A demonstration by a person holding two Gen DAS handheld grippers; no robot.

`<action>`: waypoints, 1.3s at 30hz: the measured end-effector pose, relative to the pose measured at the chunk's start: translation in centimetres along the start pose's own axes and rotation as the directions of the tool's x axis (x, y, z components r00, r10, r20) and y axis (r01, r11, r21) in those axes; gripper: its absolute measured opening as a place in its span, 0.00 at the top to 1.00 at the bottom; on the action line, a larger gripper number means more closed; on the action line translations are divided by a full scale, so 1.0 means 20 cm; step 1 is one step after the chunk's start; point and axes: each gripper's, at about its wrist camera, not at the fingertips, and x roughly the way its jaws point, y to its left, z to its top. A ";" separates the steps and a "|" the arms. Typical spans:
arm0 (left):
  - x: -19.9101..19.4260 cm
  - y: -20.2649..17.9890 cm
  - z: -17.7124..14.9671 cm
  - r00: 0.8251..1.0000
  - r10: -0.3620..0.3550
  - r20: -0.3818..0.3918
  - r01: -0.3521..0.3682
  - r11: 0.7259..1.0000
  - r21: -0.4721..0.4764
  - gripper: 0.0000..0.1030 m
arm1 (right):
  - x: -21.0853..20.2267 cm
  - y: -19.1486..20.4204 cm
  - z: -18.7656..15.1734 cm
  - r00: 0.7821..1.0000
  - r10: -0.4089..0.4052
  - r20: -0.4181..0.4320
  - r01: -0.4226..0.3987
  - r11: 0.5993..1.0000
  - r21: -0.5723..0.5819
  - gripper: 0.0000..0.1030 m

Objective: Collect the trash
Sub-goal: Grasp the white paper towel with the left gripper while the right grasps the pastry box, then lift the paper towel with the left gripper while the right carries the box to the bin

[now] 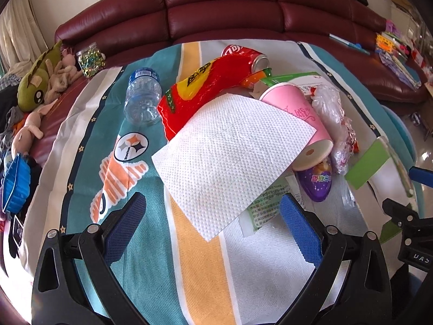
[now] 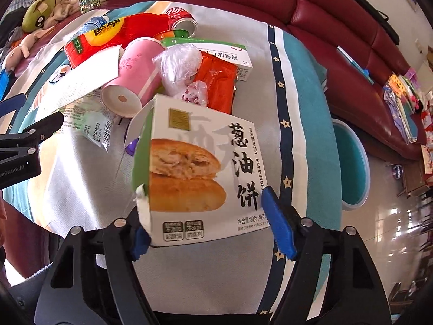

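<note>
Nearest our right camera sat the box point(image 2: 200, 173), a pastry carton with a picture of flatbread on its face. Our right gripper point(image 2: 209, 224) had it between the blue pads point(image 2: 278, 224), one at each lower edge, and it appeared lifted clear of the cloth point(image 2: 297, 86); we judged the jaws closed on it low down, so its open flap pointed away from us. The rest of the trash lay heaped just behind it: a pink cup point(image 2: 135, 75) on its side, a knotted plastic bag point(image 2: 178, 67) touching an orange sachet point(image 2: 216, 81), a red snack bag point(image 2: 113, 38), a can point(image 2: 181, 19) and a flat green-edged carton point(image 2: 224, 51). A teal bin point(image 2: 354, 162) stood on the floor off the cloth's right edge, likely where the box belonged.

Our left gripper point(image 1: 213, 224) hung wide open with nothing between its pads, pointing down at a tissue point(image 1: 230, 157) draped over the pile. A second tissue point(image 1: 270, 265) lay flat under it. A bottle point(image 1: 143, 97) rested apart on the left, near soft toys point(image 1: 40, 86) on the sofa point(image 1: 230, 8). We took the heap to be gathered centrally so either hand could reach it.
</note>
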 end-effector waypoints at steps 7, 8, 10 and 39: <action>0.10 -0.03 0.07 1.000 0.013 -0.027 -0.012 0.999 0.041 0.04 | -0.05 -0.17 0.03 0.998 -0.001 0.059 -0.002 0.998 0.055 0.90; 0.11 -0.02 0.08 1.000 0.013 -0.025 -0.012 0.999 0.040 0.04 | -0.04 -0.20 0.04 0.998 0.015 0.053 -0.018 0.998 0.066 0.92; 0.10 -0.02 0.10 1.000 0.002 -0.013 -0.001 0.999 0.035 0.06 | -0.03 -0.24 0.04 0.998 0.035 0.042 -0.038 0.996 0.083 0.94; -0.35 -0.17 0.32 0.973 -0.174 0.154 0.169 0.985 0.043 0.98 | -0.13 -0.63 0.09 0.965 0.216 0.151 -0.247 0.941 0.230 0.98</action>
